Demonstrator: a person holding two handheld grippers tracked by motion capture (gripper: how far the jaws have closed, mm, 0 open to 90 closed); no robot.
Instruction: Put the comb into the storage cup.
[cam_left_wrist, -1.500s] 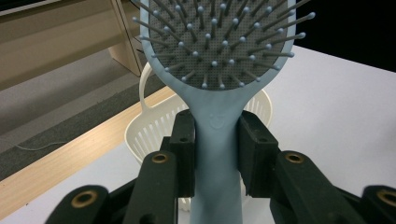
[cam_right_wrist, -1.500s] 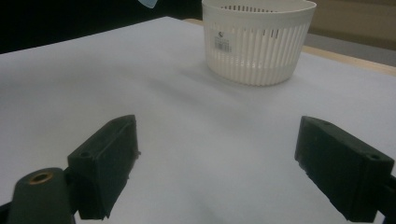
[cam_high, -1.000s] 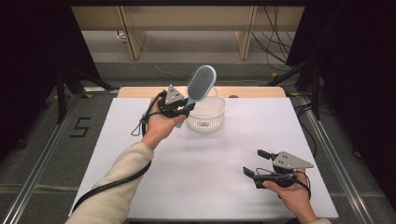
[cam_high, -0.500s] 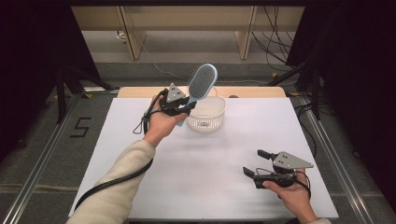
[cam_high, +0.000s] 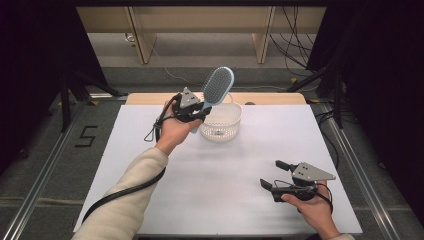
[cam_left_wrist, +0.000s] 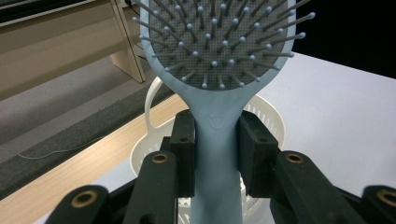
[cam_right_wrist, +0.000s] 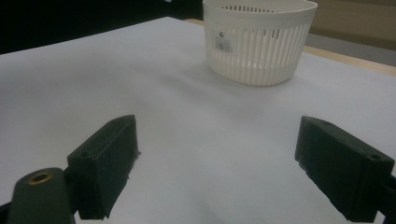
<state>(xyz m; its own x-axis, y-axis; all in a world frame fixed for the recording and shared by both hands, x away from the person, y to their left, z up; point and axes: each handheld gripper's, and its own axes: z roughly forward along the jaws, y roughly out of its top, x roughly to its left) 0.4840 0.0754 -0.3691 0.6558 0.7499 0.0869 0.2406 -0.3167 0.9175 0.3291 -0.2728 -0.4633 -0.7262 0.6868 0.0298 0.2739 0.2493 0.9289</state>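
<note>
One light-blue paddle hairbrush (cam_high: 218, 86) stands just above the middle of the high view, lifted off the table, its bristled head tilted toward the upper right. The left gripper (cam_high: 196, 111) clamps the brush by its handle. In the left gripper view the two black jaws press on either side of the hairbrush (cam_left_wrist: 218, 140) handle, with the grey bristle pad and its ball-tipped pins across the top of the frame.

One white slotted plastic basket (cam_high: 220, 122) sits on the table directly below and just right of the brush head, near the table's far edge. In the right gripper view the basket (cam_right_wrist: 258, 42) stands at upper centre, with one barcode sticker (cam_right_wrist: 224, 41) on its wall.

The right gripper (cam_high: 273, 176) rests low at the lower right of the high view, well apart from the basket, its two jaws spread wide with nothing between them. The right gripper view confirms the gap, with bare white table (cam_right_wrist: 93, 79) between the jaws.
</note>
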